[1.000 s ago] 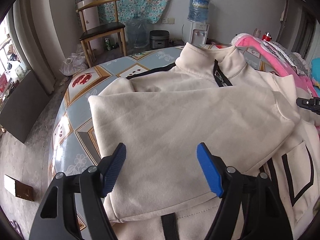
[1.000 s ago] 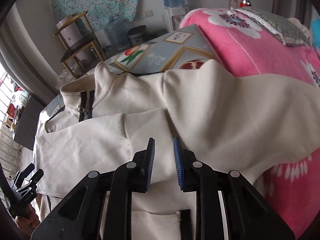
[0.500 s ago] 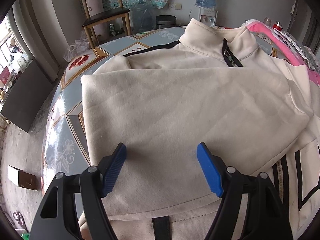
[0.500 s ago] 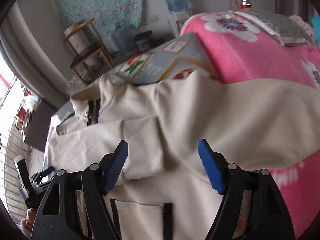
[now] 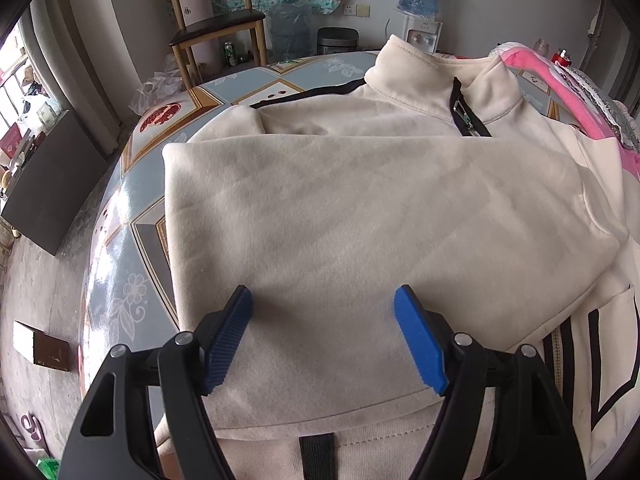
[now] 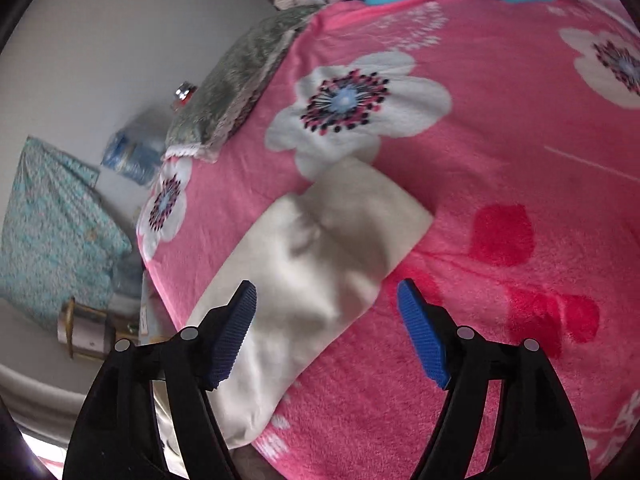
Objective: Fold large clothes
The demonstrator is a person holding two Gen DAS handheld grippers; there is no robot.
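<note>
The round table with its glossy blue-grey patterned cloth (image 5: 120,216) carries the large cream fleece zip-neck jacket (image 5: 360,216), spread with its collar at the far side and one sleeve folded flat across the chest. To the right lies the pink plush blanket with white flowers (image 6: 500,152), and on it rests the jacket's other cream sleeve (image 6: 320,256), stretched out away from the body with its cuff at the far end. A second ago the right gripper (image 6: 326,320) was pinched nearly shut over the jacket near the shoulder; half a second ago it had sprung wide, and now it has swung away to face that loose sleeve, its blue pads spread wide with nothing between them, one pad over the fabric and the other over the blanket. The left gripper (image 5: 324,332) has hardly shifted: it stays poised above the folded sleeve, jaws wide and empty. By my judgement one sleeve fold is done, and the right side is lining up to fetch the second sleeve across.
</note>
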